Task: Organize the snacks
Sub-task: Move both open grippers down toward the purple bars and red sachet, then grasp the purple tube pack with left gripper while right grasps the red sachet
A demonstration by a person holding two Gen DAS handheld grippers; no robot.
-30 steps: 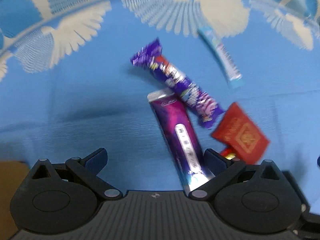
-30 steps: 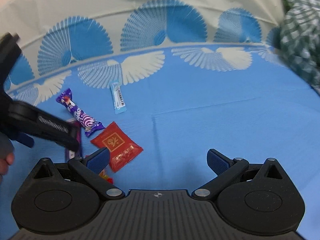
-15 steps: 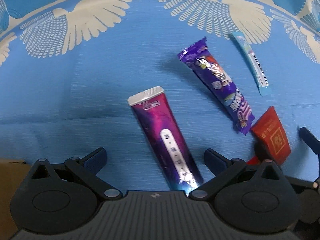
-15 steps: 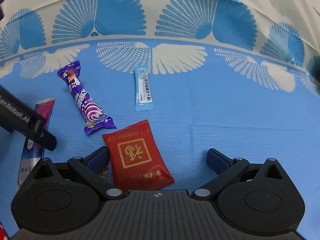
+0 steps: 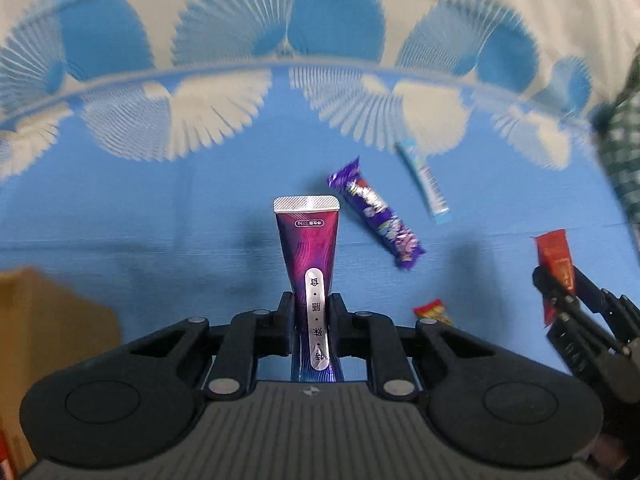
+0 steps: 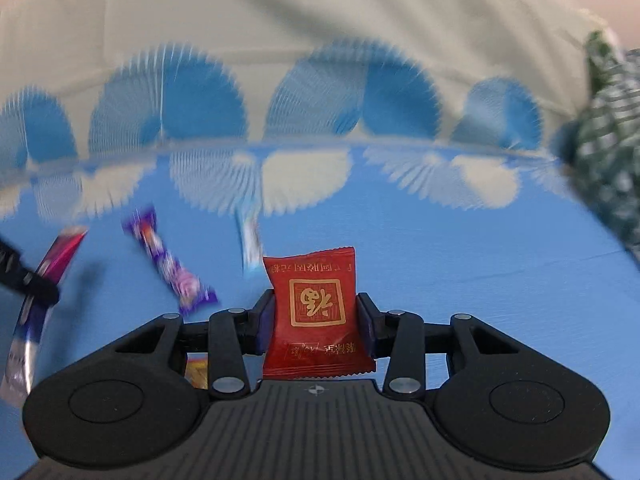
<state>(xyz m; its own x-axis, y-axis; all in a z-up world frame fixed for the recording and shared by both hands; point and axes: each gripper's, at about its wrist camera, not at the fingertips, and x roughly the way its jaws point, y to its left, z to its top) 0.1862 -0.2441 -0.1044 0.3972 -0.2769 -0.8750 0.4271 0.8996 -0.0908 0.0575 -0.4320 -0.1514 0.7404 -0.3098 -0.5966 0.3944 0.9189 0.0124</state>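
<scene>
My left gripper [image 5: 312, 316] is shut on a purple-magenta snack tube [image 5: 308, 248] with a silver top, held above the blue cloth. My right gripper [image 6: 316, 320] is shut on a red snack packet [image 6: 314, 300] with a gold square mark, also lifted. In the left wrist view the right gripper [image 5: 576, 304] with the red packet [image 5: 554, 252] shows at the right edge. A purple candy wrapper [image 5: 376, 216] and a light blue stick packet [image 5: 426, 178] lie on the cloth. In the right wrist view the purple wrapper [image 6: 172, 264], the blue stick [image 6: 250, 240] and the held tube [image 6: 48, 276] appear blurred at left.
A small red-and-yellow packet [image 5: 432, 310] lies on the cloth near my left gripper. A brown cardboard box [image 5: 48, 332] stands at the lower left. A green checked fabric [image 6: 612, 160] sits at the right. The blue and white patterned cloth [image 5: 160, 208] covers the surface.
Both grippers have closed: the left on the purple tube, the right on the red packet. Both have lifted their items off the cloth, and the views have tilted up.
</scene>
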